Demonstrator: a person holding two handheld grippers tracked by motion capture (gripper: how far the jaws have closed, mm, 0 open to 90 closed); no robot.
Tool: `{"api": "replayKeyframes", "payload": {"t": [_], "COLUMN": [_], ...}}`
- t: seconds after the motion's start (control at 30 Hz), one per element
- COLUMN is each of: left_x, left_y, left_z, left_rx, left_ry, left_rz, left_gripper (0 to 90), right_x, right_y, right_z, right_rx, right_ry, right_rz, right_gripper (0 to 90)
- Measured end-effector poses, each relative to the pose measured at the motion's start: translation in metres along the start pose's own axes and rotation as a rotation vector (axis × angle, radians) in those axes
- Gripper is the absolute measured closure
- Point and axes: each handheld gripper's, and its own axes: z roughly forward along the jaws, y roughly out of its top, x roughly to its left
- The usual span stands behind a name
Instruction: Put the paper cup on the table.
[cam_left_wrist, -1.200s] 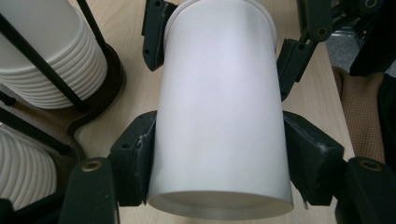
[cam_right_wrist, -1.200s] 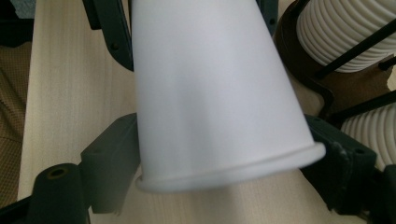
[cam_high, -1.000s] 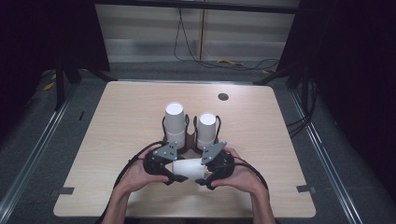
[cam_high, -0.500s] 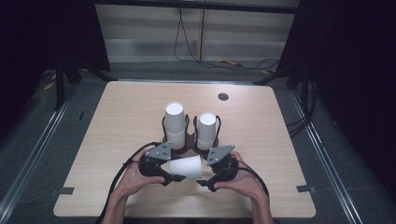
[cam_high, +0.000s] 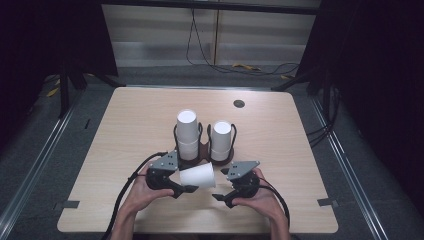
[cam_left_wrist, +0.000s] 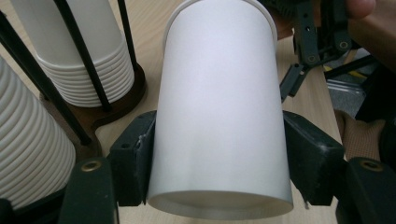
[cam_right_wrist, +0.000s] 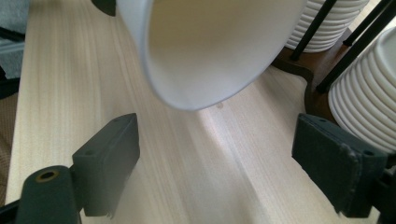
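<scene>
The left gripper (cam_high: 187, 189) clamps a white cup (cam_high: 198, 176) on its side, held above the surface (cam_high: 125, 125) just in front of the two cup stacks (cam_high: 188, 132). To its right, the right gripper (cam_high: 220, 196) is open, holding nothing.

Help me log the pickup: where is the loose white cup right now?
In the high view the loose white cup lies sideways in the left tongs, just in front of the cup rack, with the open right tongs beside it.
</scene>
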Motion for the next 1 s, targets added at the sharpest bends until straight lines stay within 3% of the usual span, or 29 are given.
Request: {"api": "replayKeyframes", "payload": {"t": [0.43, 0.7, 1.0], "left_x": [-0.001, -0.001, -0.002], "left_y": [-0.007, -0.01, -0.014], "left_z": [0.005, 0.005, 0.009], "left_rx": [-0.046, -0.09, -0.118], "left_ry": [0.003, 0.031, 0.021], "left_rz": [-0.014, -0.002, -0.001], "left_gripper": [32.9, 32.8, 32.8], "right_x": [0.001, 0.0, -0.002], "right_y": [-0.012, -0.014, -0.016], "right_z": [-0.006, -0.01, -0.017], "right_rx": [-0.139, -0.187, -0.259], "right_ry": [-0.004, 0.002, 0.022], "right_rz": [0.069, 0.084, 0.11], "right_gripper": [15.0, 14.4, 13.7]}}
